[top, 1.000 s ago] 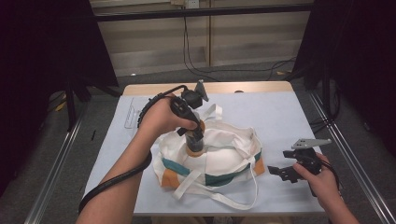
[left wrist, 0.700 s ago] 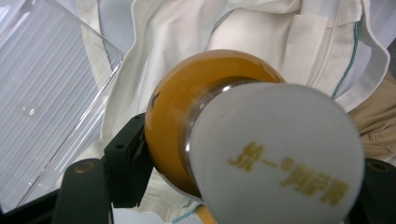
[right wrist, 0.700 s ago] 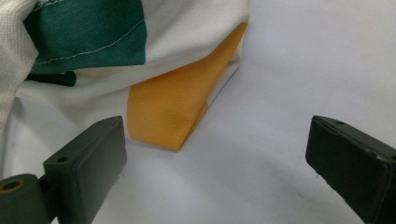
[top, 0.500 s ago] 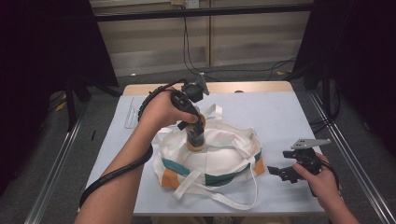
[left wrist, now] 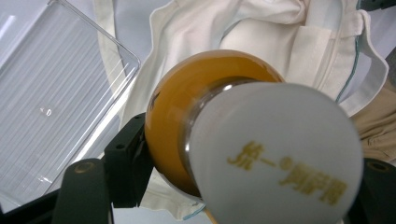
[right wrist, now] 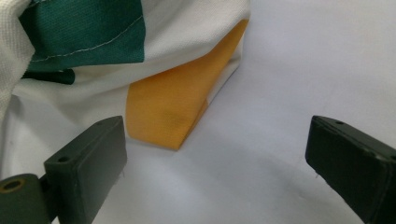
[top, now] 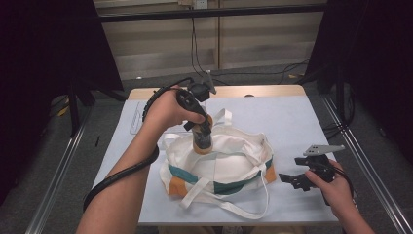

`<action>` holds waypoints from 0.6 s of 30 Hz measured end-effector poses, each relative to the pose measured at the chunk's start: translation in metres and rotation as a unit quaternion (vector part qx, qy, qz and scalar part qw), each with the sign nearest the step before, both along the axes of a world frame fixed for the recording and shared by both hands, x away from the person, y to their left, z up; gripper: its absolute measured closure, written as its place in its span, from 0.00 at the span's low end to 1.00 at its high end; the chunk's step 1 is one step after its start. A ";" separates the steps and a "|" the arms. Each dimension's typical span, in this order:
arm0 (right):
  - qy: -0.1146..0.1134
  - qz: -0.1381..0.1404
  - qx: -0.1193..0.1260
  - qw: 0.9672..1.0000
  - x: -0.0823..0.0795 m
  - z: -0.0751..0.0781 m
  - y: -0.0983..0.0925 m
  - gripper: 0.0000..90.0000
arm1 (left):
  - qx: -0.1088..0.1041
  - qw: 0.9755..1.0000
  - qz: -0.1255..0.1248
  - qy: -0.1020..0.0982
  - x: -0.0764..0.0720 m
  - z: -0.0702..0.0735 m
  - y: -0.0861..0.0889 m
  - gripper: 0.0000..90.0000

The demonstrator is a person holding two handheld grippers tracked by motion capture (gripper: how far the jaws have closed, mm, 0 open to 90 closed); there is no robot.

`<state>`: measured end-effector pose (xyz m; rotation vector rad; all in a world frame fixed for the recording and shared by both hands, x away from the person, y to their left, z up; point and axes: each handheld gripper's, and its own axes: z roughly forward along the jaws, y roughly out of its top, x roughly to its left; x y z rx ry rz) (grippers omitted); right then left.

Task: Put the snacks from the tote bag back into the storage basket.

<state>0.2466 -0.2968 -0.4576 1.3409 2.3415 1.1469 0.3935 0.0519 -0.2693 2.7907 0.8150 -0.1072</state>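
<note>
An orange bottle (top: 202,141) with a white cap (left wrist: 275,154) stands upright over the mouth of a white canvas tote bag (top: 229,165) with green and orange trim. My left gripper (top: 203,130) is shut on the bottle (left wrist: 187,102), its jaws on either side of the body. The bag's white fabric (left wrist: 261,32) lies beneath it. My right gripper (top: 292,179) rests open on the table just right of the bag. Its jaws point at the bag's orange corner (right wrist: 173,107), with nothing between them (right wrist: 219,172).
A clear plastic tray (left wrist: 51,93) lies on the table left of the bag, near the far-left corner (top: 139,119). The bag's long handles (top: 234,207) loop toward the front edge. Pale blue table surface (top: 292,122) stretches to the right and behind.
My left hand has shifted slightly toward the far side while holding the bottle at the bag's mouth. The right gripper has stayed put.
</note>
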 end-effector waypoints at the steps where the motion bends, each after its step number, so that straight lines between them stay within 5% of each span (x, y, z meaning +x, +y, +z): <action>1: 0.000 0.001 0.000 1.000 0.000 0.000 0.000 0.06 | -0.002 1.000 0.003 -0.001 0.000 0.001 0.000 0.33; 18: -0.001 -0.002 0.002 1.000 0.000 0.001 -0.001 0.06 | -0.003 1.000 0.013 0.000 0.011 0.005 0.000 0.33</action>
